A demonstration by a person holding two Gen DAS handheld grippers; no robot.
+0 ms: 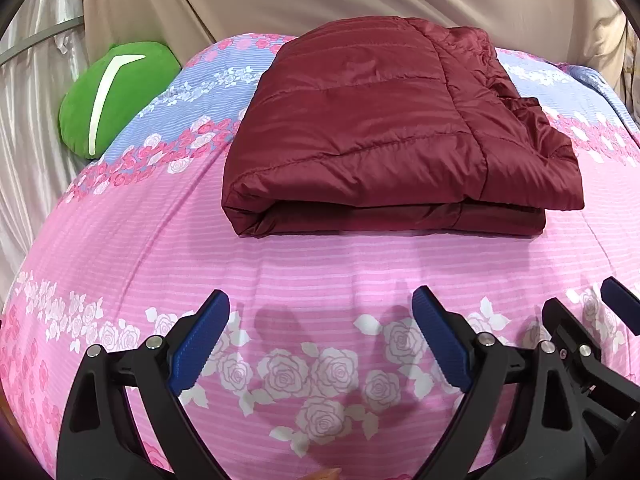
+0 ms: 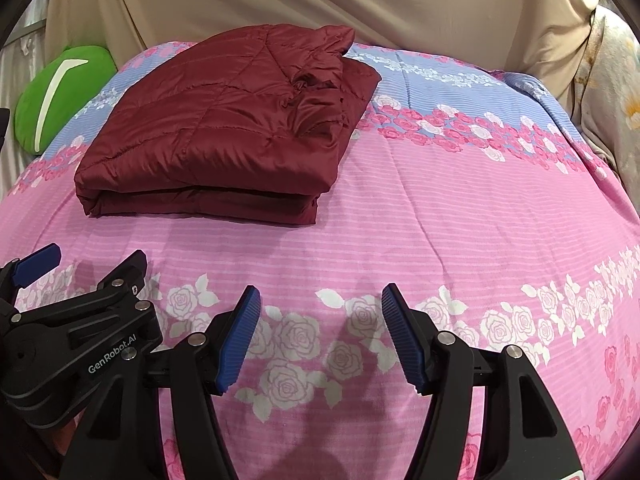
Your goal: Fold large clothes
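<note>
Claws (image 1: 320, 300) (image 2: 316, 296) both spread, empty, tilted down, seemingly above bedspread (image 1: 320, 256), short of folded jacket (image 1: 380, 128).

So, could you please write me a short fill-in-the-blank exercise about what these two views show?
1. The dark red jacket lies ____ on the floral bedspread.
2. The cushion beside the bed is ____ in colour.
3. Both the left tool and the right tool are ____, holding nothing.

Missing words: folded; green; open

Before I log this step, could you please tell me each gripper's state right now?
Left gripper: jaws open, holding nothing.
Right gripper: jaws open, holding nothing.
</note>
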